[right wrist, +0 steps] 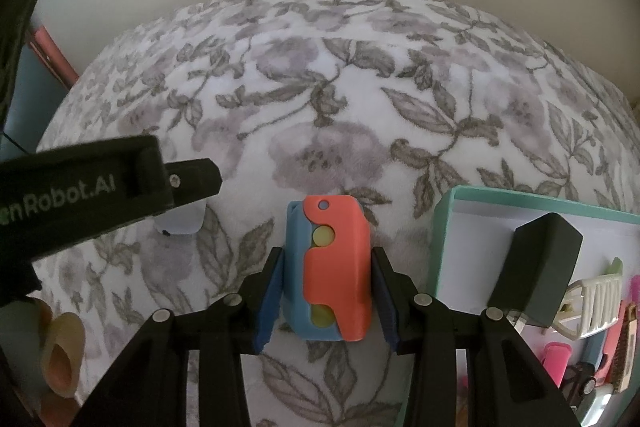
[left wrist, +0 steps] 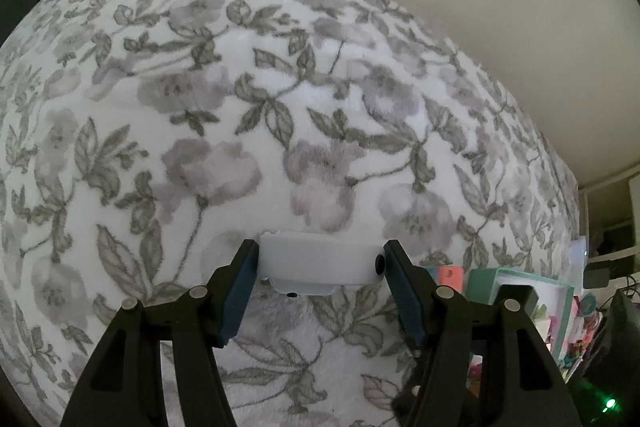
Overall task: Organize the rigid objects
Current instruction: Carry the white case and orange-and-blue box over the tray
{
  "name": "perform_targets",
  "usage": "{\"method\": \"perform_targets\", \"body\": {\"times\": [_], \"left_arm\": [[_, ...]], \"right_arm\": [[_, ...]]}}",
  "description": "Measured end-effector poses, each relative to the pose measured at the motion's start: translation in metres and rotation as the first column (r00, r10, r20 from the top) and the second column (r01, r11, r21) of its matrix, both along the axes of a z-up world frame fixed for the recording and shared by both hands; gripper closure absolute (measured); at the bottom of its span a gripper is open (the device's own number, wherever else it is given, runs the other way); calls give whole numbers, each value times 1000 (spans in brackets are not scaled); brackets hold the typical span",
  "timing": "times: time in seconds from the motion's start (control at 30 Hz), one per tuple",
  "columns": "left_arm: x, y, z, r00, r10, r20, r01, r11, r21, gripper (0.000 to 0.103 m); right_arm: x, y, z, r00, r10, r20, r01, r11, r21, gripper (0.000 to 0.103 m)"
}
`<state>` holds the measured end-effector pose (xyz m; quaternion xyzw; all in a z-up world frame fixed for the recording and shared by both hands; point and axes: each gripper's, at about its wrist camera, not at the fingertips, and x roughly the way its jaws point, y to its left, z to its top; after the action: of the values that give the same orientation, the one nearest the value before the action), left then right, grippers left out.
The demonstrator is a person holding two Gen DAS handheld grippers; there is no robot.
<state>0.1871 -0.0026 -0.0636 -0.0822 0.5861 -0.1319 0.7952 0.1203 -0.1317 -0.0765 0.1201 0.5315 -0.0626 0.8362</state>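
My left gripper [left wrist: 318, 267] is shut on a white plastic case [left wrist: 318, 265] with small black buttons, held crosswise between the blue pads above the floral blanket [left wrist: 240, 107]. My right gripper [right wrist: 326, 279] is shut on an orange and blue plastic toy [right wrist: 328, 267] with yellow-green dots. In the right wrist view the left gripper [right wrist: 100, 187] shows at the left with the white case [right wrist: 182, 223] under it. A teal box [right wrist: 448, 227] stands to the right and holds a black adapter [right wrist: 536, 267], a cream hair clip [right wrist: 592, 303] and pink items.
The teal box also shows in the left wrist view [left wrist: 484, 279] at the lower right, with the orange toy [left wrist: 450, 277] beside it. A tan roll [right wrist: 62, 355] lies at the lower left of the right wrist view. A pale wall stands behind the bed.
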Motion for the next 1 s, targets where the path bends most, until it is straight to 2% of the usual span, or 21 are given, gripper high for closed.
{"method": "perform_targets", "body": {"times": [0.33, 0.47, 0.77, 1.0], "left_arm": [[-10, 2, 53, 993, 1, 118, 3, 1000, -30, 38], [-16, -9, 67, 990, -16, 143, 20, 999, -30, 38], [-36, -36, 82, 984, -77, 160, 83, 996, -31, 38], [-61, -61, 96, 974, -123, 189, 133, 990, -44, 38]], "right_arm": [[-13, -25, 57, 990, -75, 116, 72, 997, 27, 59], [-20, -37, 68, 988, -114, 107, 113, 993, 16, 59], [-49, -75, 74, 979, -196, 58, 193, 980, 41, 59], [-80, -104, 91, 964, -258, 62, 259, 966, -11, 59]]}}
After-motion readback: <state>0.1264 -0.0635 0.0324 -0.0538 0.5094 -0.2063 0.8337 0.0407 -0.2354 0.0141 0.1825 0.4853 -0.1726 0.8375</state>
